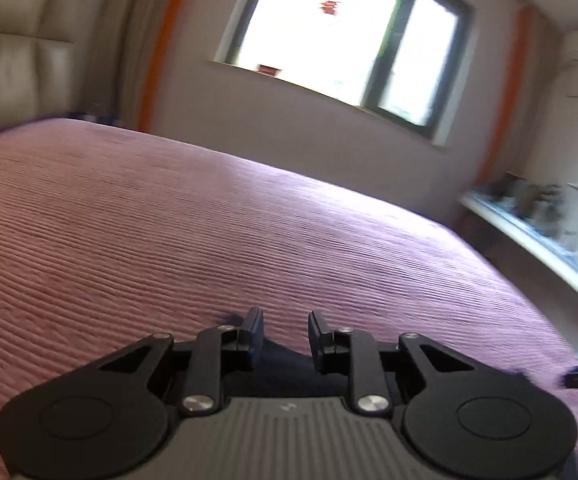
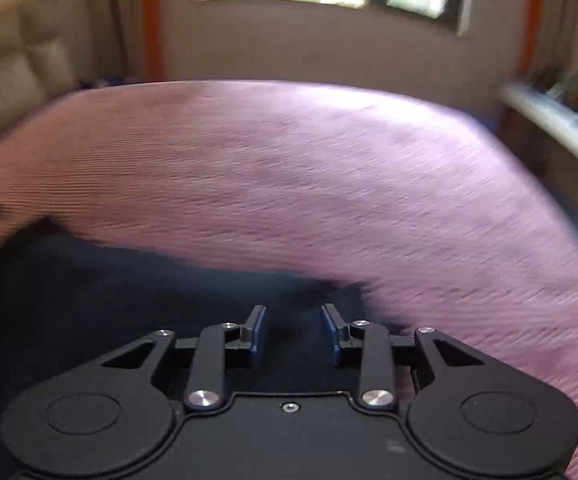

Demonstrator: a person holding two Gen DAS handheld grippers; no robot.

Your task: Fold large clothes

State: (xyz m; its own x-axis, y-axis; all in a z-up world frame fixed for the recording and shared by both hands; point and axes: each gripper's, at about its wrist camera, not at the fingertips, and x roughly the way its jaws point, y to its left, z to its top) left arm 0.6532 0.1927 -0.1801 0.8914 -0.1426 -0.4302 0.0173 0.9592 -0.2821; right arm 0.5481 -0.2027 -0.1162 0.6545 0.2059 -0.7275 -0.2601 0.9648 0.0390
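Note:
A dark navy garment (image 2: 89,300) lies on the pink ribbed bedspread (image 2: 329,168), spread from the left toward the centre under my right gripper (image 2: 293,316). That gripper is open, its blue-padded jaws apart just above the cloth's edge, holding nothing. In the left wrist view my left gripper (image 1: 285,322) is open too, low over the bedspread (image 1: 169,220), with a bit of the dark garment (image 1: 285,360) showing between and below its jaws. Both views are motion-blurred.
A window (image 1: 329,32) is in the wall beyond the bed. A cream padded headboard (image 1: 9,48) stands at the left. A white shelf with cluttered items (image 1: 549,216) runs along the right side. Orange-edged curtains (image 1: 161,40) hang by the window.

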